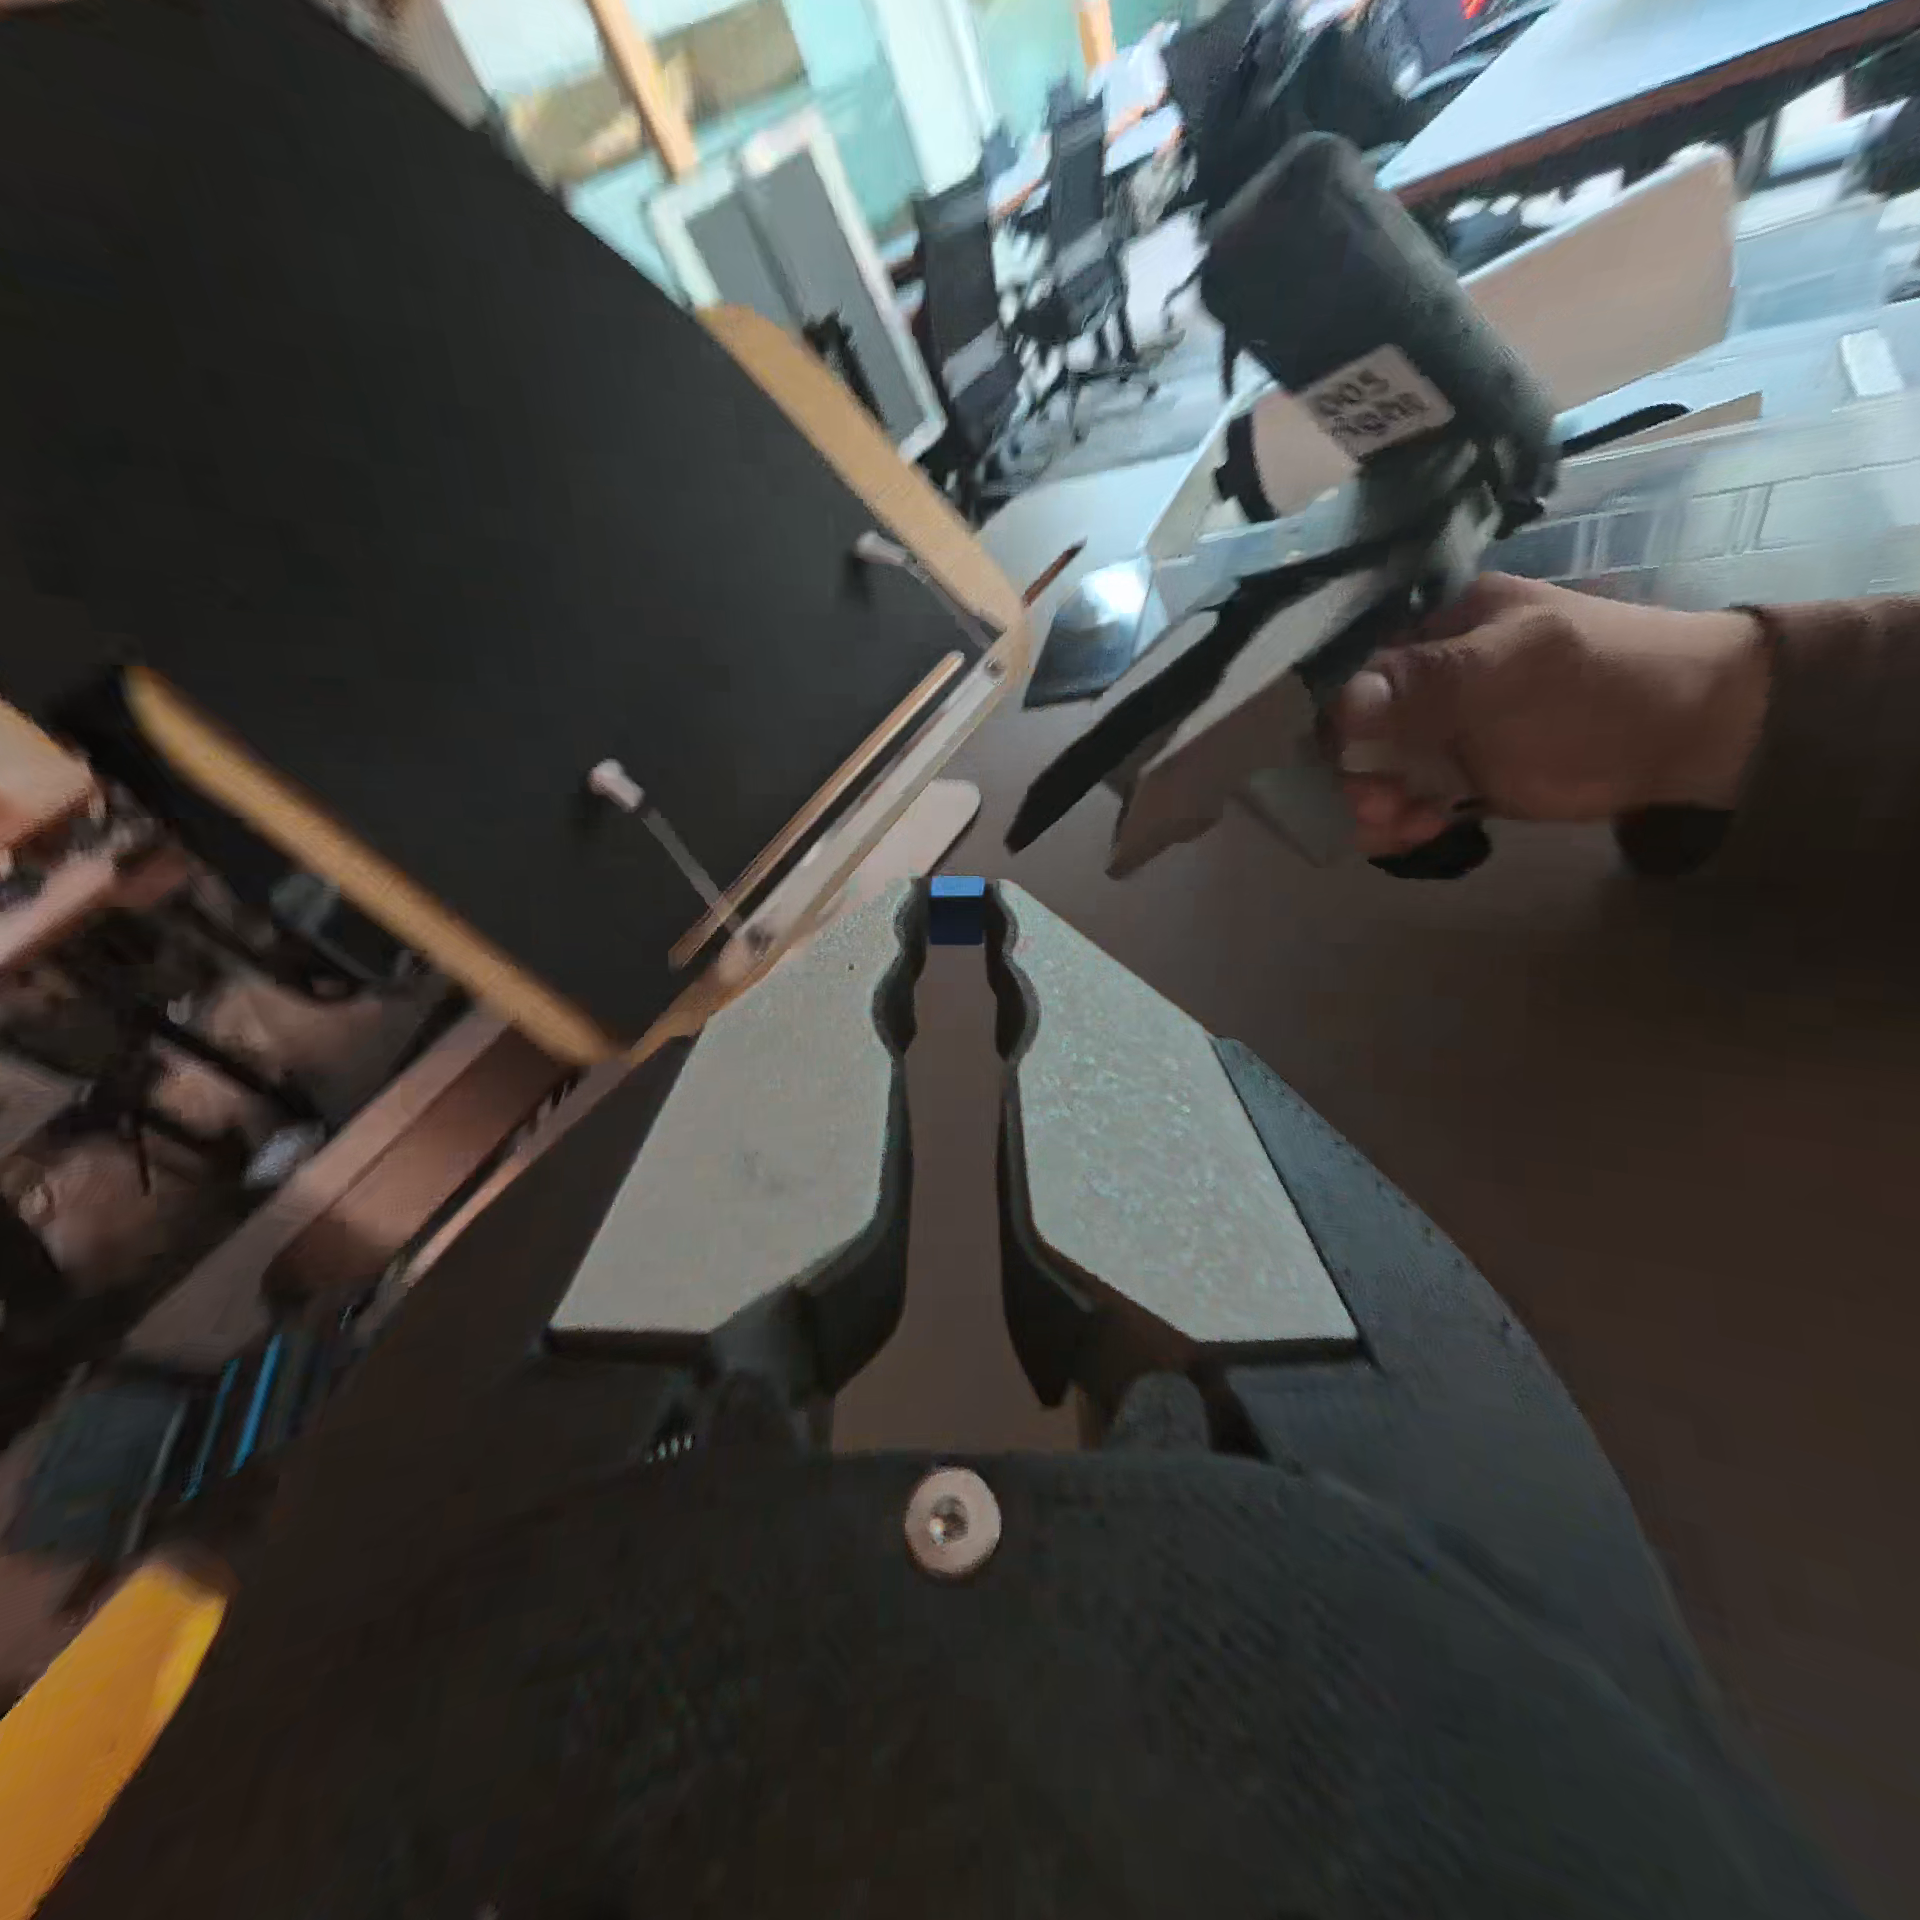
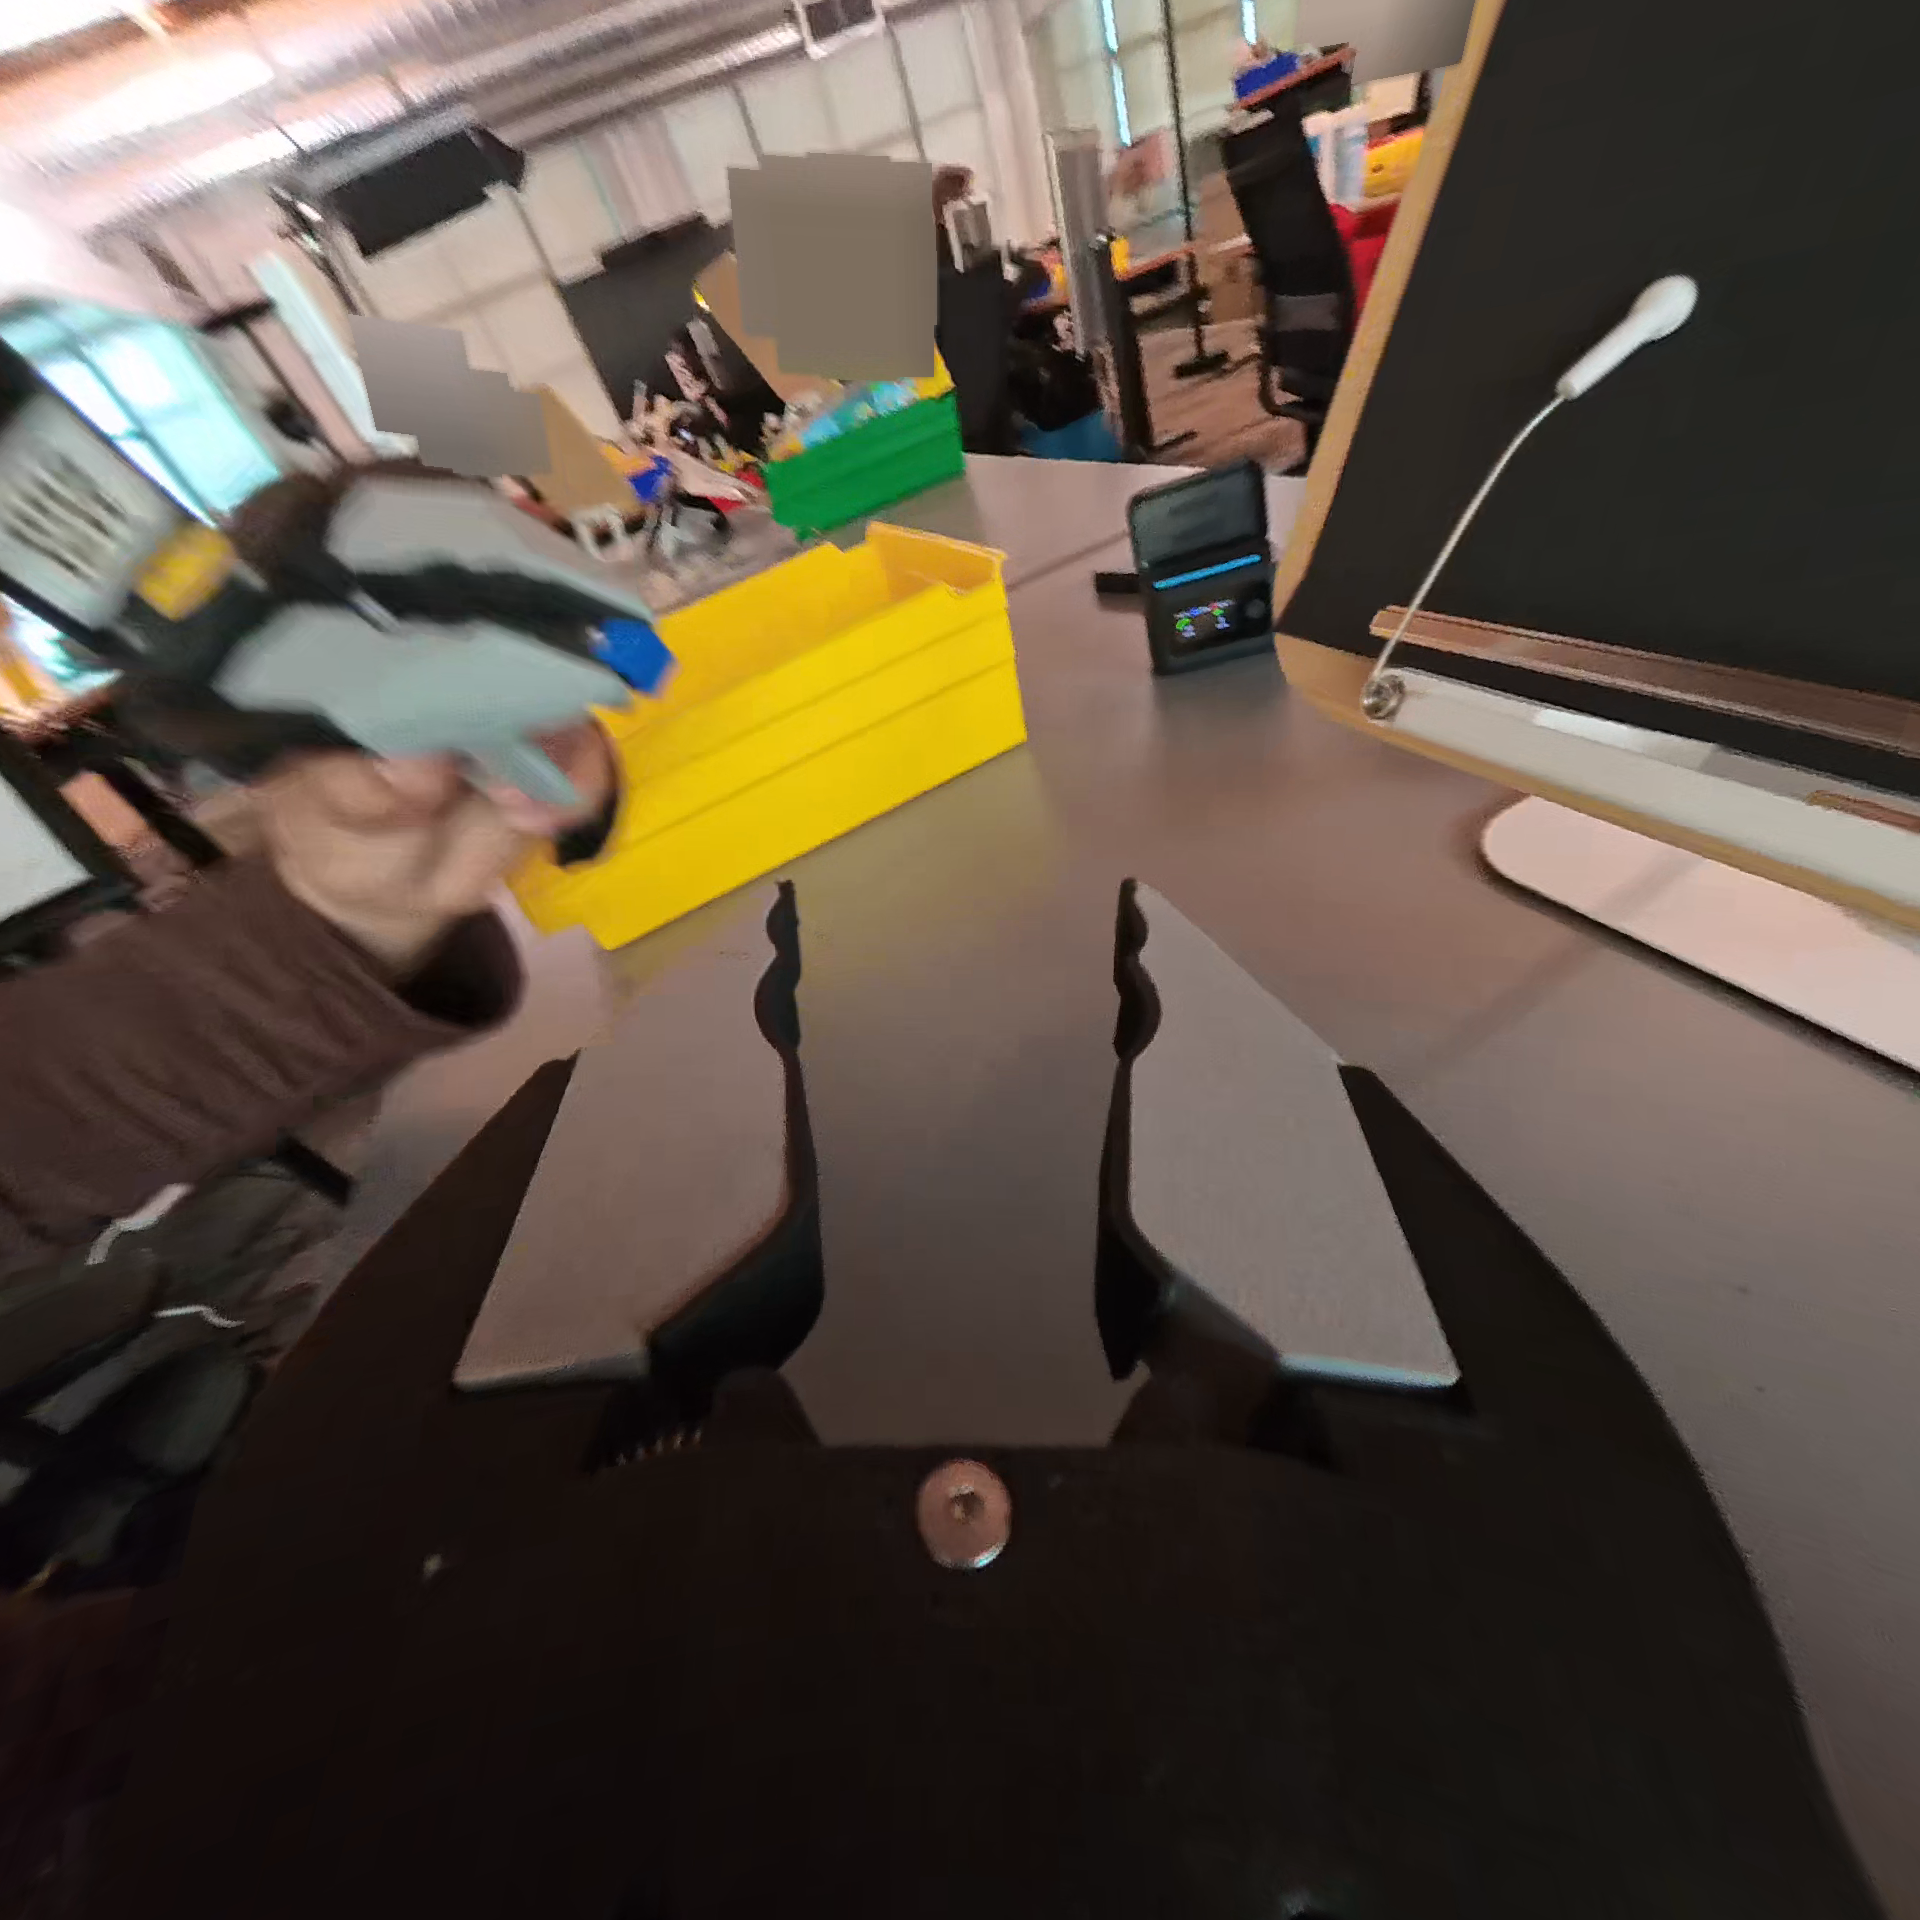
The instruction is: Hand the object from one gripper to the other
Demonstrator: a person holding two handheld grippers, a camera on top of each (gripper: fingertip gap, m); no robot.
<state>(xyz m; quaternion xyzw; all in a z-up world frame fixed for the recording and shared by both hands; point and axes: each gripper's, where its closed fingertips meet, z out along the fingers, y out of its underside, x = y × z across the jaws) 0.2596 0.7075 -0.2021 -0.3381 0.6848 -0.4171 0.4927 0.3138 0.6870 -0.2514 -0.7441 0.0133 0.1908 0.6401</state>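
Observation:
A small blue block [image 1: 956, 910] is pinched between the fingertips of my left gripper [image 1: 958, 914], held above the brown table. It also shows in the right wrist view [image 2: 632, 649], at the tip of the left gripper [image 2: 613, 665] at the far left. My right gripper [image 2: 951, 920] is open and empty, its jaws wide apart over the table. In the left wrist view the right gripper [image 1: 1065, 842] is held by a hand [image 1: 1538, 707] up and to the right of the block, its tips close to it but apart.
A black board on a wooden stand [image 1: 468, 499] rises at the left, also visible in the right wrist view [image 2: 1662, 364]. A yellow bin [image 2: 831, 717], a green bin [image 2: 862, 457] and a small device with a screen [image 2: 1210, 592] stand on the table [image 2: 1299, 1039].

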